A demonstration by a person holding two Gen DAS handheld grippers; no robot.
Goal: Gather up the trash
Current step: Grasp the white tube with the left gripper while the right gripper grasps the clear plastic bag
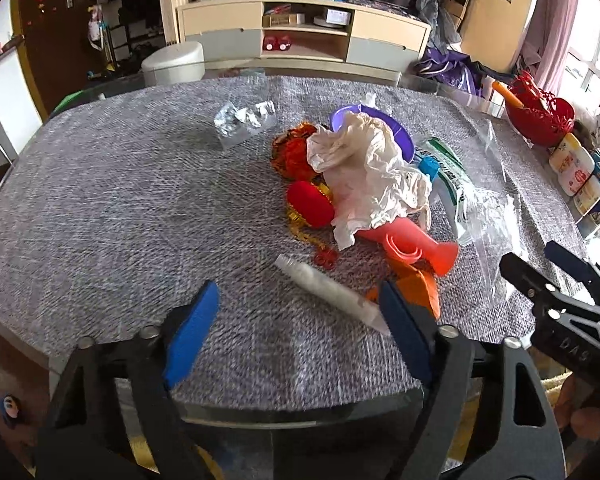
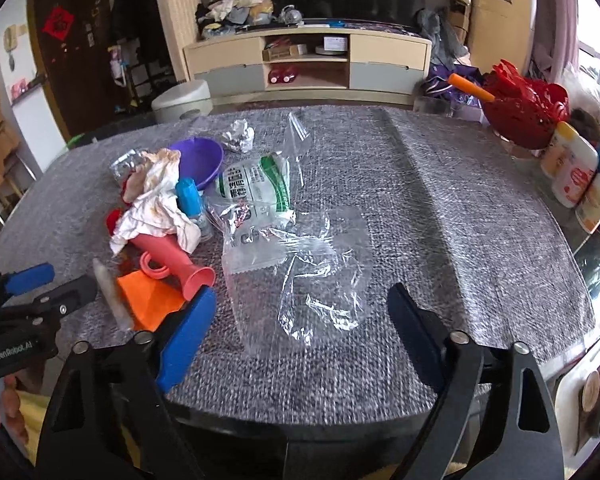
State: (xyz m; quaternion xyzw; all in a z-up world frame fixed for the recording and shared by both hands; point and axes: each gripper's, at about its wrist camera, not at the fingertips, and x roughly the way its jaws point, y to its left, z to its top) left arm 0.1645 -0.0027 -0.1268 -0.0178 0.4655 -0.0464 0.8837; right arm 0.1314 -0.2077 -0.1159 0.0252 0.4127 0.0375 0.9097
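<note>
My left gripper [image 1: 300,320] hangs wide open and empty over the near edge of the grey table [image 1: 100,200], with a pale paper tube [image 1: 332,292] lying between its fingers, and my right gripper [image 2: 300,320] is spread just as wide, holding nothing, above a crumpled clear plastic bag [image 2: 312,280]. Further out sits the trash heap: a stained white tissue [image 1: 372,168] draped over a pink plastic horn [image 1: 412,244] and against a purple bowl [image 2: 200,156], whose contents I can't quite make out. At the far right, a red basket [image 2: 520,112] holds an orange stick [image 2: 472,88].

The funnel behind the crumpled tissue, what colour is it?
Purple funnel; clearest in the right wrist view.
</note>
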